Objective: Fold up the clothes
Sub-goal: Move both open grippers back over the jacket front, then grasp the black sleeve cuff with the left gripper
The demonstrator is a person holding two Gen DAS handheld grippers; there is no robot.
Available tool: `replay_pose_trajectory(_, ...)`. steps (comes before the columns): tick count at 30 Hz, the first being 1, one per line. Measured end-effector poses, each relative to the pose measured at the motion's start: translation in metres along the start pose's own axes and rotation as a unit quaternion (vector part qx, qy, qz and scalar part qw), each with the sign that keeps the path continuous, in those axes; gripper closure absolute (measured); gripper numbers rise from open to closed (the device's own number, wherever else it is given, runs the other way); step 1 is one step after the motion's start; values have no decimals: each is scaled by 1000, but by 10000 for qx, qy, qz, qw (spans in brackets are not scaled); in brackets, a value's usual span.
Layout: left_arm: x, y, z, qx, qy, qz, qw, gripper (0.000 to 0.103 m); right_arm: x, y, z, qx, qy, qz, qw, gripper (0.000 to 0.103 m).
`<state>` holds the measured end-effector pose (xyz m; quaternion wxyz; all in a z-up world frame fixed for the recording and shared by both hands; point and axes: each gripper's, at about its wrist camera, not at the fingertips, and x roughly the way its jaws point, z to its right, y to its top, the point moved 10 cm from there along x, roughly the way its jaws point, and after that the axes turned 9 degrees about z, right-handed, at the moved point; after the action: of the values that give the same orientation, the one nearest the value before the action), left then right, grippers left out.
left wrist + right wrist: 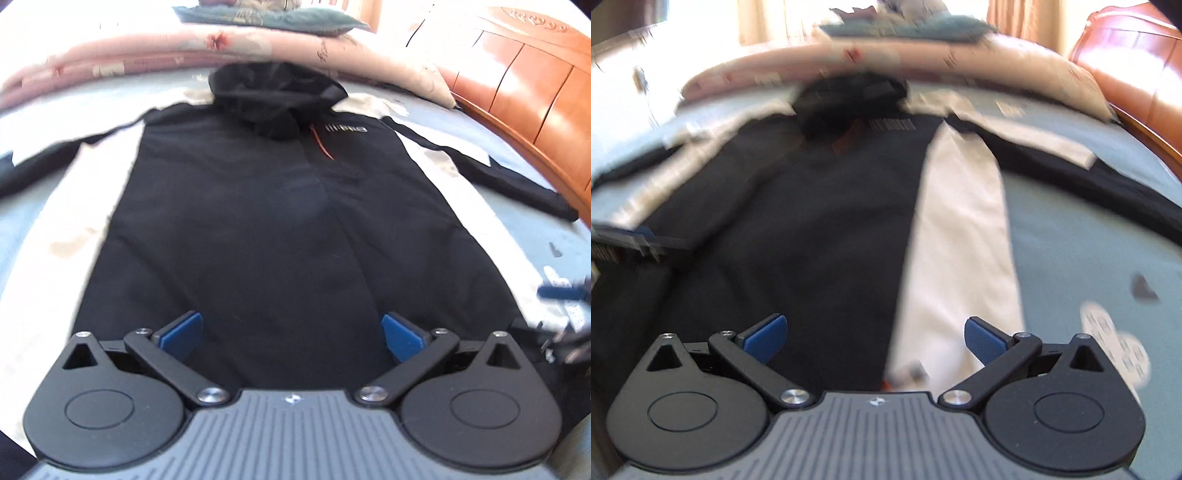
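A black and white hooded jacket [258, 221] lies flat, front up, on the bed, hood [273, 92] far from me and both sleeves spread out to the sides. My left gripper [291, 336] is open and empty above the jacket's hem. The right wrist view is blurred; there the jacket [798, 229] shows its white side panel [960, 236]. My right gripper [875, 338] is open and empty over the hem near that panel. The left gripper also shows at the left edge of the right wrist view [635, 240], and the right gripper at the right edge of the left wrist view [565, 295].
The bed has a light blue sheet [554, 236]. A rolled pink quilt [147, 55] and a teal pillow [266, 18] lie beyond the hood. A wooden headboard [528, 88] stands at the right.
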<state>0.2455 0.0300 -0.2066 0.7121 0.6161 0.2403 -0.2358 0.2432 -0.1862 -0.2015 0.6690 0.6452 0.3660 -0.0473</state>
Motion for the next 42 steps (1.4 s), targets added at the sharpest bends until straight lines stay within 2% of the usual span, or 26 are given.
replay_pose_trajectory(2,-1,3,-6,-62,-23,25,10000,1,10,15,-16,54,280,137,9995,0)
replay_pose_trajectory(4,-1,5,-12,-208,-62,28,9998,1,26,20,-31,84,504,94,9986,0)
replay_pose_trajectory(7,-6,5,-12,-517,-253,72,9983,1,49,9,-35,251,531,-201,9981,0)
replay_pose_trajectory(10,-12,5,-7,-592,-534,81,9968,1,44,0,-29,117,554,-105,9983,0)
replay_pose_trajectory(14,-8,11,9,-457,-693,194,9964,1,26,-20,-3,-306,-158,-189,9992,0)
replay_pose_trajectory(16,-1,8,23,-403,-827,88,9957,1,16,-26,6,-190,-224,-170,9994,0)
replay_pose_trajectory(21,3,-9,53,423,-602,-137,9972,1,-5,-36,18,58,-285,-101,9995,0)
replay_pose_trajectory(24,-12,-17,69,595,-782,-180,9950,1,-2,-36,18,-1,-365,-88,9993,0)
replay_pose_trajectory(33,-31,-39,55,279,-486,-405,9976,1,-6,-39,20,23,-493,-188,9986,0)
replay_pose_trajectory(37,-33,-37,45,103,-383,-522,9978,1,-8,-41,18,-21,-609,-164,9980,0)
replay_pose_trajectory(42,-34,-23,33,-231,-358,-401,9983,1,-12,-44,17,-70,-628,-146,9979,0)
